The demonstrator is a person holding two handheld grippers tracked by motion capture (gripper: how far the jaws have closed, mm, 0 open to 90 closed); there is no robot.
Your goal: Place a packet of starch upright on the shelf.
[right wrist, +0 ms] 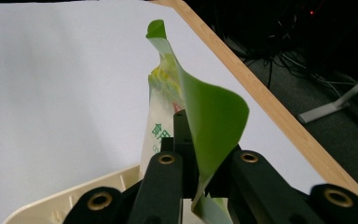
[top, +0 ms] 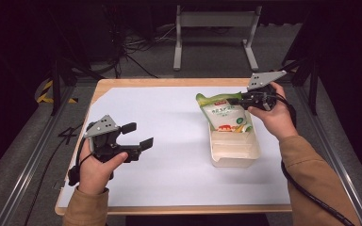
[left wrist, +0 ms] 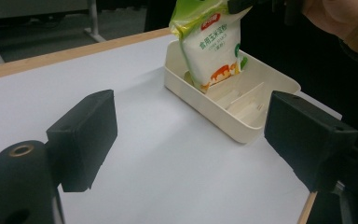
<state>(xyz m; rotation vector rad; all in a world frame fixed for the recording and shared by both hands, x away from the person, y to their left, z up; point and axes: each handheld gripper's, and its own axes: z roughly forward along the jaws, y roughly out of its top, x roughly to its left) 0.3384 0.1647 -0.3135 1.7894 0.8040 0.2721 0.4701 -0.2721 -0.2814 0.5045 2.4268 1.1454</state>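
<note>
The pouch [top: 226,114] I'm handling, a green-and-white packet of powder, stands nearly upright with its bottom edge down inside the far compartment of the cream divided tray [top: 234,161], leaning a little toward the tray's far wall. My right gripper [top: 243,99] has it by the green top seal: in the right gripper view the two black jaws are pressed together on the folded green flap [right wrist: 214,126], so I read that as a pinch on the pouch, though only by the thin edge of the film. From the left gripper view the pouch's base [left wrist: 213,80] sits at the tray floor beside the first divider, so I judge the placing is almost done; what looks left is to let the flap go, draw the right hand clear, and see whether the pouch settles flat or stays propped against the wall. The nearer compartments of the tray have nothing in them that I can make out. My left gripper [top: 137,135] hovers over the white sheet [top: 169,179] well apart from the tray, jaws spread wide with nothing between them, taking no part for now. Beyond the sheet runs the wooden table edge [top: 169,82], then dark floor with cables.
</note>
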